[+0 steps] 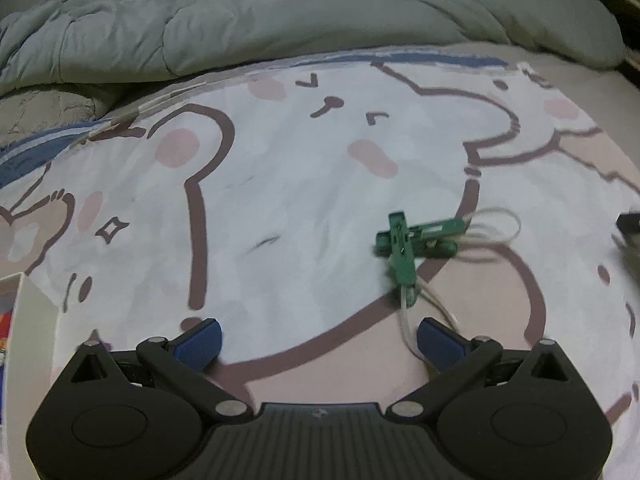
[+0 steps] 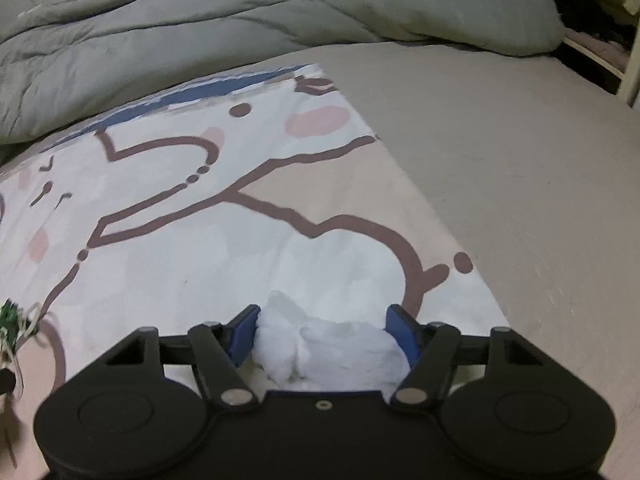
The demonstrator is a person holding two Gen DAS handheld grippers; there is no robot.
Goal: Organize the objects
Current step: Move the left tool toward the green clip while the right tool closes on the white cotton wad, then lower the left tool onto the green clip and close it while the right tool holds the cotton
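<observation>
Right wrist view shows the right claw [image 2: 322, 334] closed around a crumpled white tissue wad [image 2: 324, 346], both blue pads touching its sides, low over the cartoon-print sheet [image 2: 168, 264] on the bed. Left wrist view shows the left claw [image 1: 318, 340] spread wide and empty, hovering just short of two green clothespins [image 1: 408, 242] that lie crossed on the sheet with pale loops of cord [image 1: 496, 228] trailing from them; one strand runs close by the claw's right pad. A white box [image 1: 36, 320] edges in at far left. Sorting looks barely under way, I judge: the wad is gripped but not yet placed, the pins untouched.
</observation>
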